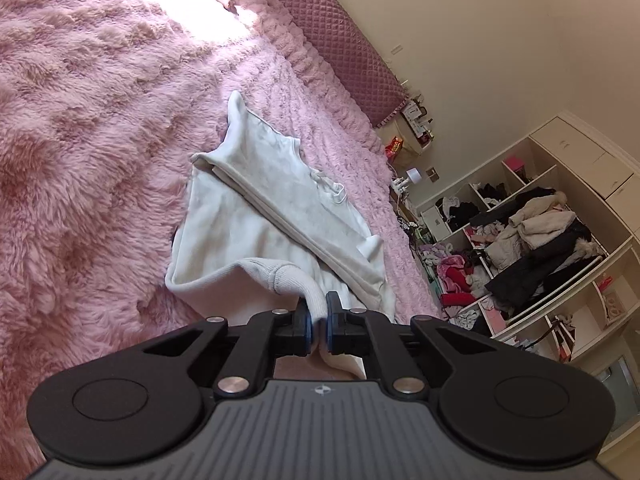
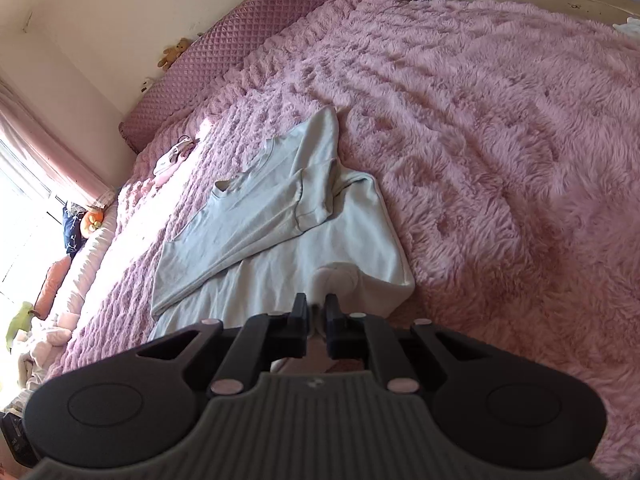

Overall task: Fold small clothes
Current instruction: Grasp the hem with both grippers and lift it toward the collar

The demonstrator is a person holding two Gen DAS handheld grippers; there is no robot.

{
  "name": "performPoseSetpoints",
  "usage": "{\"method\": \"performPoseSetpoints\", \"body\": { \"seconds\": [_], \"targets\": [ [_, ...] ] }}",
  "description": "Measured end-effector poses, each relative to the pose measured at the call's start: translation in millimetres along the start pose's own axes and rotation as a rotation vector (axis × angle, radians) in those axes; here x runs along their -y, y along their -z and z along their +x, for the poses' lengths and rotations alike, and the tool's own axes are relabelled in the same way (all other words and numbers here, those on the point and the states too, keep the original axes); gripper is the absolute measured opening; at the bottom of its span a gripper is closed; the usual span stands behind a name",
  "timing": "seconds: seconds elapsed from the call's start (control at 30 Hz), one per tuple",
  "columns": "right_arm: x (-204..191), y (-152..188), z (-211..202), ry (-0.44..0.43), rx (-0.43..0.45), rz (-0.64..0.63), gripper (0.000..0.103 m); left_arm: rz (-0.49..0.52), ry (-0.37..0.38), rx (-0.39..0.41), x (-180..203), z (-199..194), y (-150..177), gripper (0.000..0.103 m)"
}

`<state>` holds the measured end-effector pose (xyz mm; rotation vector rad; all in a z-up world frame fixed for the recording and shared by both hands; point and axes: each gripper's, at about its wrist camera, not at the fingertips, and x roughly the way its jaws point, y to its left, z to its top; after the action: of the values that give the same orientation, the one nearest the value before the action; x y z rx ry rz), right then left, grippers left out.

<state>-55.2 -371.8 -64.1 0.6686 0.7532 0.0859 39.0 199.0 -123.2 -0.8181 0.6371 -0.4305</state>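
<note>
Two grippers, left gripper (image 1: 316, 322) and right gripper (image 2: 316, 318), each pinching the white garment (image 1: 256, 216) near hem; body extends ahead across pink blanket (image 1: 80, 160).

Left gripper (image 1: 318, 316) pinched closed on ribbed cuff (image 1: 298, 284) of white top (image 1: 256, 216). Top lies partly folded on fluffy pink blanket (image 1: 100, 128). Quilted headboard (image 1: 344, 48) beyond. Open shelves (image 1: 532, 220) at right, stuffed with clothes.

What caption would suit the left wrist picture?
Left gripper pinches the ribbed hem of a white garment lying on a fluffy pink blanket.
</note>
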Motion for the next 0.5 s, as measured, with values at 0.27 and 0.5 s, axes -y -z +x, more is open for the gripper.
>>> {"method": "performPoseSetpoints", "body": {
  "seconds": [0.27,0.5],
  "targets": [
    [-28.8,-75.7,49.2,0.019,0.113,-0.043,0.002,0.029,0.056,0.059,1.8,49.3,-68.9,0.006],
    [-59.3,-140.6,116.1,0.063,0.193,-0.078,0.002,0.053,0.065,0.081,-8.9,108.4,-131.3,0.006]
  ]
}}
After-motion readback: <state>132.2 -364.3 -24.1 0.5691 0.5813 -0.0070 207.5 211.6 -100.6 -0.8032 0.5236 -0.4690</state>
